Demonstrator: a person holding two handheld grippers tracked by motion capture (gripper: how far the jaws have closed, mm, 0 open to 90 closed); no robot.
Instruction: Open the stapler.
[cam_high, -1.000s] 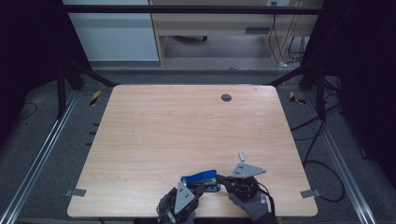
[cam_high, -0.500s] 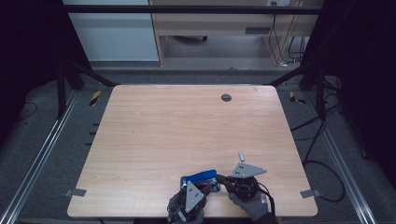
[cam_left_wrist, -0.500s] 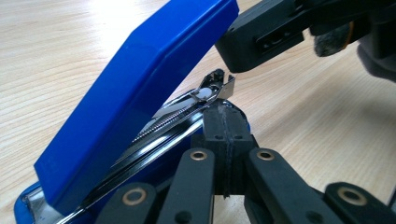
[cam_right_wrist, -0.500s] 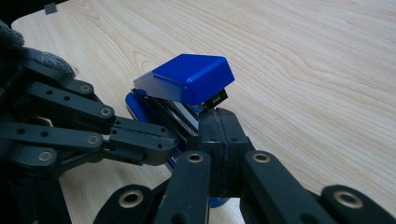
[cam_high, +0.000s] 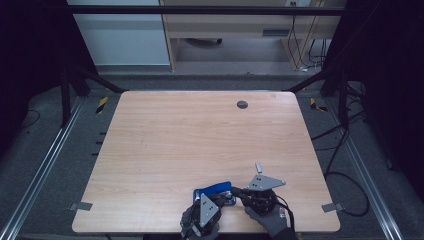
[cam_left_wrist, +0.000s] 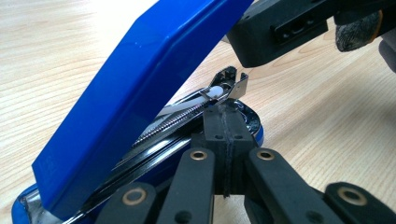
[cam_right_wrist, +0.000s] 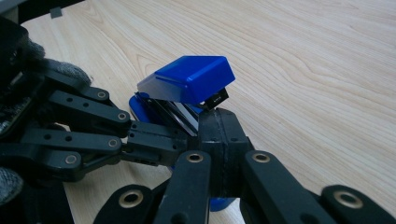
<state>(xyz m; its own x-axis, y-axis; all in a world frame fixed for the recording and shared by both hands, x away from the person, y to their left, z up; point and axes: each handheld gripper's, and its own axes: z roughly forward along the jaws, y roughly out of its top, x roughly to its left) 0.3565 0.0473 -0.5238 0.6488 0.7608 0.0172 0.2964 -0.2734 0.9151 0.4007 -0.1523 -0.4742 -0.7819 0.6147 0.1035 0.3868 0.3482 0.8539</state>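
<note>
A blue stapler (cam_high: 216, 189) lies near the table's front edge with its lid (cam_left_wrist: 140, 79) swung up, baring the metal staple rail (cam_left_wrist: 187, 116). My left gripper (cam_left_wrist: 224, 116) is shut, its joined tips resting on the front end of the rail with nothing between them. It shows at the stapler's near side in the high view (cam_high: 220, 200). My right gripper (cam_right_wrist: 219, 121) is shut too, its tips tucked under the raised lid (cam_right_wrist: 191, 79). In the high view it reaches in from the right (cam_high: 237, 192).
The wooden table (cam_high: 200, 140) has a dark round hole (cam_high: 242, 104) near its far edge. Metal brackets (cam_high: 80, 205) (cam_high: 332, 206) stick out at the front corners. Cables (cam_high: 345, 175) trail on the floor to the right.
My left gripper has shifted slightly right, closer to the stapler. The right gripper and the raised lid have stayed put.
</note>
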